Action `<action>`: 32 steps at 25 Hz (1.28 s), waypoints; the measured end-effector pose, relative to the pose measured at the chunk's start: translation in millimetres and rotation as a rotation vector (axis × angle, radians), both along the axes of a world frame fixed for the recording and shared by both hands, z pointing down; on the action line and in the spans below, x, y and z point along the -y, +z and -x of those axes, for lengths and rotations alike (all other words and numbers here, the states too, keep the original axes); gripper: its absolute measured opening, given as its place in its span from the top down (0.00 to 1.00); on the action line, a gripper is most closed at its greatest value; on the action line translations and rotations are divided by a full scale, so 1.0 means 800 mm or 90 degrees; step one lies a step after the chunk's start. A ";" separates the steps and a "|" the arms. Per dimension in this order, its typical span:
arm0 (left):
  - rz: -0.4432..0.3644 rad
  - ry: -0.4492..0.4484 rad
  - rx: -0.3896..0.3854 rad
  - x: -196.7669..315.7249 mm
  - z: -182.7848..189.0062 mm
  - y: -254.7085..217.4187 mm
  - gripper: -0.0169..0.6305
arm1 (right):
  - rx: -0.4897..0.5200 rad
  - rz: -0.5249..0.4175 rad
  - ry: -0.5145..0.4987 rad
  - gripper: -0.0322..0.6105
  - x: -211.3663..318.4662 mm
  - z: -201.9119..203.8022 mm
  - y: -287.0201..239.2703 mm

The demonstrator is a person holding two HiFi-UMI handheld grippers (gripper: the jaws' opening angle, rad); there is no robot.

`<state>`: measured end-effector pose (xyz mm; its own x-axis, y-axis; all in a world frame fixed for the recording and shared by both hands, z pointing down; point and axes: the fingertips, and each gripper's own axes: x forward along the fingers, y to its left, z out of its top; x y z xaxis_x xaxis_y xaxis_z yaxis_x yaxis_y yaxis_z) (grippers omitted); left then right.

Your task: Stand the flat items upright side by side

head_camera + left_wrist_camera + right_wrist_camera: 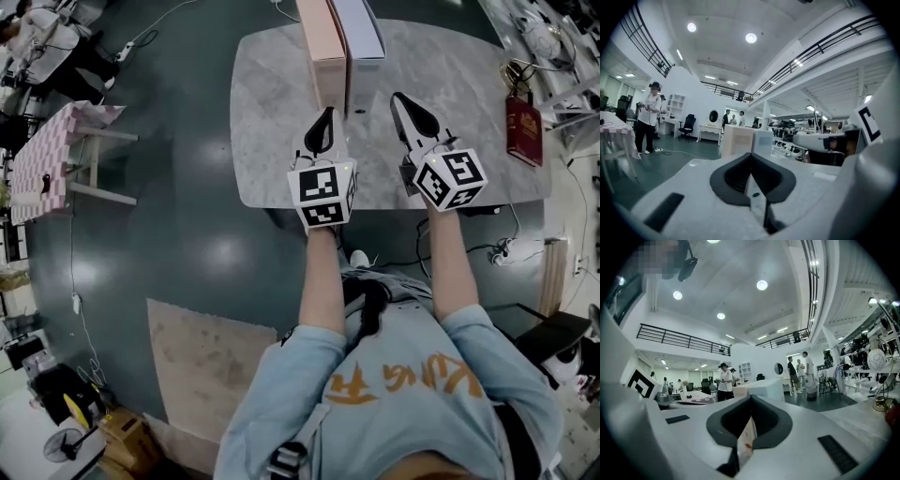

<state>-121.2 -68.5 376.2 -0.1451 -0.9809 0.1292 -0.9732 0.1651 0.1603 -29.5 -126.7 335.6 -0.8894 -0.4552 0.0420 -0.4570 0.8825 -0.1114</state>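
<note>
Grey marble desk (pixel 272 141) carries the pink box (pixel 323 47) and pale box (pixel 361 28) upright, touching side by side, so the job looks done, with left gripper (pixel 325 114) and right gripper (pixel 401 99) clenched, empty.

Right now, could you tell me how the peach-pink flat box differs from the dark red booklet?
The peach-pink flat box stands upright on edge; the dark red booklet appears to lie flat. The box is at the far middle, beside a pale blue box; the booklet is near the right edge. Both rest on the grey marble table.
</note>
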 end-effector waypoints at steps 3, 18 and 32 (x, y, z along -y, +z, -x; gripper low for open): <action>-0.004 -0.047 0.022 -0.017 -0.007 -0.020 0.95 | 0.005 -0.027 -0.003 0.95 -0.014 -0.013 -0.023; -0.053 -0.100 0.097 -0.091 -0.081 -0.082 0.95 | -0.020 -0.116 0.047 0.95 -0.068 -0.093 -0.067; -0.075 -0.101 0.125 -0.101 -0.082 -0.099 0.95 | -0.018 -0.155 0.061 0.95 -0.074 -0.101 -0.088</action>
<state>-55.4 12.1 296.7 -0.3095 -0.9504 -0.0298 -0.9508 0.3097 -0.0025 51.3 -67.3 265.4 -0.8416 -0.5374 -0.0542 -0.5399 0.8341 0.1132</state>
